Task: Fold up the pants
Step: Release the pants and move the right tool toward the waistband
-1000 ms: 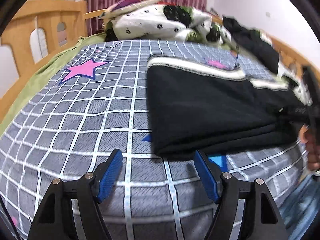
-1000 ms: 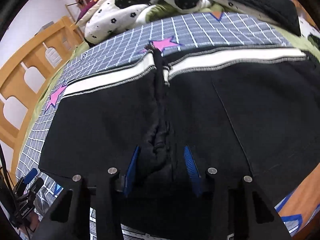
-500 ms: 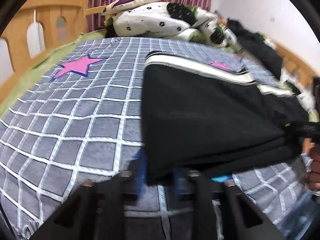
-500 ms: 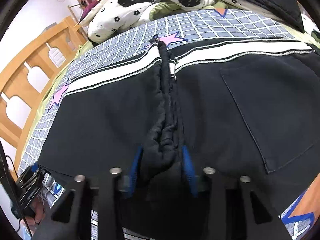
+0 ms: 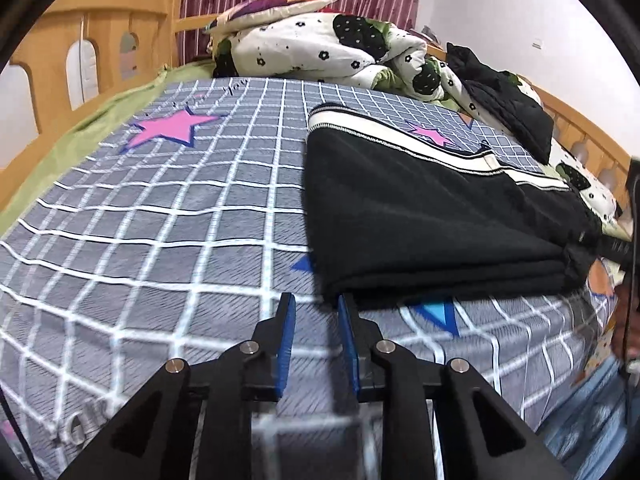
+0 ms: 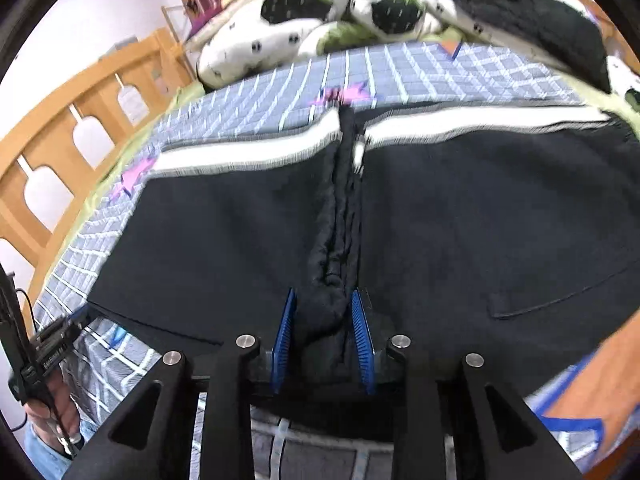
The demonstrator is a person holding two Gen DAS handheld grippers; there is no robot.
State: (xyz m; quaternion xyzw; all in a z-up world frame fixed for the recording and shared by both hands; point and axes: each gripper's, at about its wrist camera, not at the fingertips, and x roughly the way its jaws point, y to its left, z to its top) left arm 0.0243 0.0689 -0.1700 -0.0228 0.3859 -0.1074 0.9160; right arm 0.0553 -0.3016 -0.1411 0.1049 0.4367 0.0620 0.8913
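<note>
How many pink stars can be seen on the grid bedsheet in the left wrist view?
2. A large pink star lies on the open sheet left of the black pants; a smaller pink star sits just beyond their white waistband. The pants may hide others.

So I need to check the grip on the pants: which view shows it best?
The right wrist view: the right gripper has its jaws shut on a bunched ridge of the black pants. The left wrist view shows only the pants' folded edge, with the left gripper holding nothing.
</note>
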